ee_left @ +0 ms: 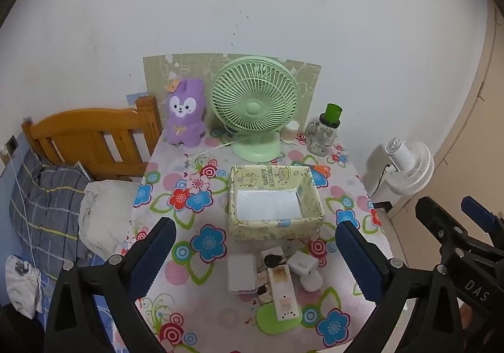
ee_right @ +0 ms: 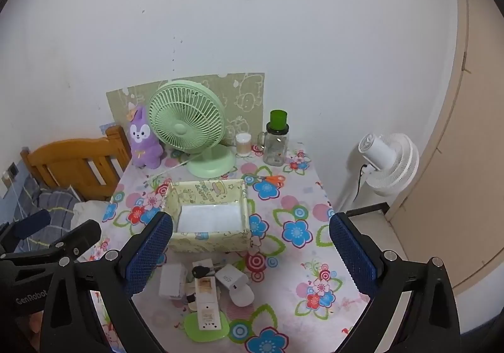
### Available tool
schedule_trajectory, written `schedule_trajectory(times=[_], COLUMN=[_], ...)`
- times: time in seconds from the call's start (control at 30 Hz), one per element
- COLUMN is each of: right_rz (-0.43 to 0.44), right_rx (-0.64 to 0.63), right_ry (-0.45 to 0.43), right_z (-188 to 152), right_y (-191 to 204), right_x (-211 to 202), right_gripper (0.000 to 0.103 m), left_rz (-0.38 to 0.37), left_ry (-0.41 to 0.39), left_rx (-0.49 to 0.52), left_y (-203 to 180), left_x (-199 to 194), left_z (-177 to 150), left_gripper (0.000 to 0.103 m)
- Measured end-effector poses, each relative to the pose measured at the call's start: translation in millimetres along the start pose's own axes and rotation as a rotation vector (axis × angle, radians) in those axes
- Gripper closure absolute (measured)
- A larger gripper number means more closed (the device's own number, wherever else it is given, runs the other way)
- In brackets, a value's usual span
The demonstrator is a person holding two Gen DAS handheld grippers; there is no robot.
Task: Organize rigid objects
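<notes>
In the left wrist view, the left gripper (ee_left: 255, 261) is hanging over the near end of the bench (ee_left: 343, 186) with its blue pads spread wide and nothing between them. Below it, a small pile of things is sitting on the flowered cloth: a white box (ee_left: 242, 272) on the left, a long white remote (ee_left: 285, 293) lying partly on a green mat (ee_left: 274, 320), a black key (ee_left: 272, 260), a white charger (ee_left: 301, 263) and a white mouse (ee_left: 311, 281) on the right, all touching or just beside one another. Just beyond the pile, a pale yellow basket (ee_left: 277, 228) is standing with only a white liner in it. Far off, a green fan (ee_left: 253, 104), a purple plush rabbit (ee_left: 184, 112) and a glass jar (ee_left: 323, 135) are lining the wall. The right gripper (ee_left: 456, 220) is showing at the right edge.

In the right wrist view, the right gripper (ee_right: 250, 253) is also hovering with its pads wide apart, gripping nothing. The remote (ee_right: 206, 299), box (ee_right: 171, 282), key (ee_right: 200, 271), charger (ee_right: 230, 279) and mouse (ee_right: 241, 294) are lying near, left of centre, in front of the basket (ee_right: 208, 241). Orange scissors (ee_right: 272, 179) are lying right of the basket. The left gripper (ee_right: 53, 233) is reaching in from the left.
</notes>
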State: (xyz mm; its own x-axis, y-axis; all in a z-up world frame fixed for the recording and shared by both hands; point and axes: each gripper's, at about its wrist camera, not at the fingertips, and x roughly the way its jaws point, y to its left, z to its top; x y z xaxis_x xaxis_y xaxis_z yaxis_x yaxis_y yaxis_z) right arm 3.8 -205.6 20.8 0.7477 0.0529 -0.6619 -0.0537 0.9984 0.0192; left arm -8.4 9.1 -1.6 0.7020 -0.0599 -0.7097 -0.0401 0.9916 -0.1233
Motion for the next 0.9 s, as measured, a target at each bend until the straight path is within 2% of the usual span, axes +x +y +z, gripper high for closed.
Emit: schedule_trajectory(times=[0.13, 0.37, 0.9], right_rz=[-0.009, -0.011, -0.003], right_rx=[0.003, 0.009, 0.002], right_ry=[-0.004, -0.01, -0.012], right_z=[-2.6, -10.8, -13.1], right_y=[3.9, 1.3, 2.7], right_x=[-1.3, -0.8, 0.8], right_gripper=[0.002, 0.002, 0.002], left_rz=[0.001, -0.014, 0.024], left_ry=[-0.014, 0.028, -0.014], left_rx=[0.023, 0.006, 0.022], left_y=[-3.0, -2.7, -8.5], left_x=[-2.7, 3.3, -3.8], left_z=[0.2, 0.9, -3.4], left_gripper=[0.001, 0.001, 0.002])
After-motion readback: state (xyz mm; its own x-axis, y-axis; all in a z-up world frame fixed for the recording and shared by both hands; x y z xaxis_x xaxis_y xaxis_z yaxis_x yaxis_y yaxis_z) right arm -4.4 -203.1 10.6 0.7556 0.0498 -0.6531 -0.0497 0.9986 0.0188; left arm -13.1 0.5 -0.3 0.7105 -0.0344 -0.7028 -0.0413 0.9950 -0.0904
